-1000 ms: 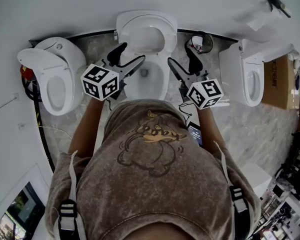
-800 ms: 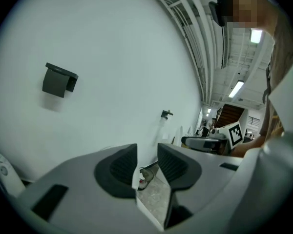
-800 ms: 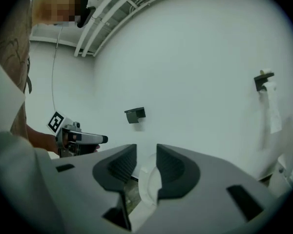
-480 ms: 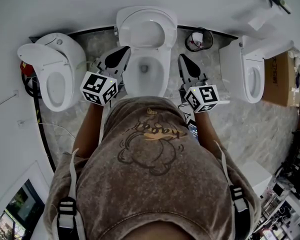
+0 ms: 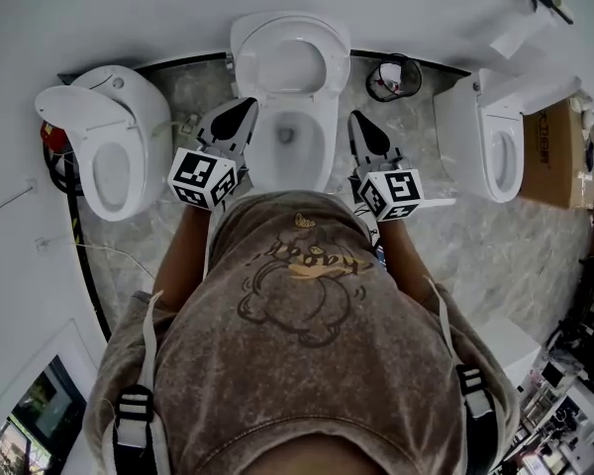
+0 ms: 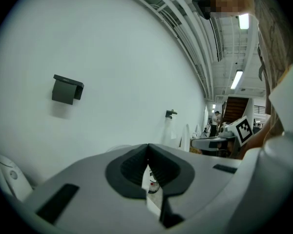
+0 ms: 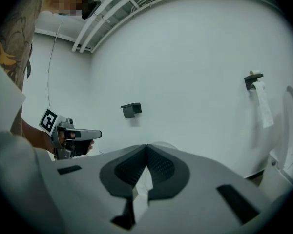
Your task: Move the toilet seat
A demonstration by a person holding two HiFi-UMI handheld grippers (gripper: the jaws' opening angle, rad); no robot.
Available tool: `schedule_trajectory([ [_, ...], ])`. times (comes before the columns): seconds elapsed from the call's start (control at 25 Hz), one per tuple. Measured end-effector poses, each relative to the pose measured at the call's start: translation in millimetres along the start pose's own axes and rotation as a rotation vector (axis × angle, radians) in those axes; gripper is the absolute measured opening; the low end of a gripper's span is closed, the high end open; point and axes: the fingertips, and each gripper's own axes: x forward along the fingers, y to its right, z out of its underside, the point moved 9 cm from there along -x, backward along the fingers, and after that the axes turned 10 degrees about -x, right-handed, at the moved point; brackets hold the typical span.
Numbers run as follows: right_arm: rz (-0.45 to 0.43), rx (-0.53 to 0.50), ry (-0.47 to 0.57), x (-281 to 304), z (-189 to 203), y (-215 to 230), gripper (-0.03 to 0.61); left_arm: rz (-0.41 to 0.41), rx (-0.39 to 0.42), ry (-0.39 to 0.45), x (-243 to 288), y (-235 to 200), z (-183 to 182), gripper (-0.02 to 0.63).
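Flanking the bowl, our left claw and right claw are both fully closed and empty; the seat stands raised behind. Nudged with closed tips, we judge it may slip and slam down.

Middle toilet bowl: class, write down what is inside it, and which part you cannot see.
With the raised seat tipped back, the bowl shows bare white porcelain and a dark drain opening. Its front part is hidden under the person's shirt.
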Motion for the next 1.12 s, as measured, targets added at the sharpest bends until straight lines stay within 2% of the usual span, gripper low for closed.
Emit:
schedule_trajectory([
  [0.48,-0.034,0.025,-0.015,3,7,-1,-0.002,-0.029,-0.029,0.007,-2,-1,4,0.009],
  [1.12,-0.006,0.044,0.010,7,0,11,-0.002,-0.074,-0.065,0.033,1,-3,2,0.009],
])
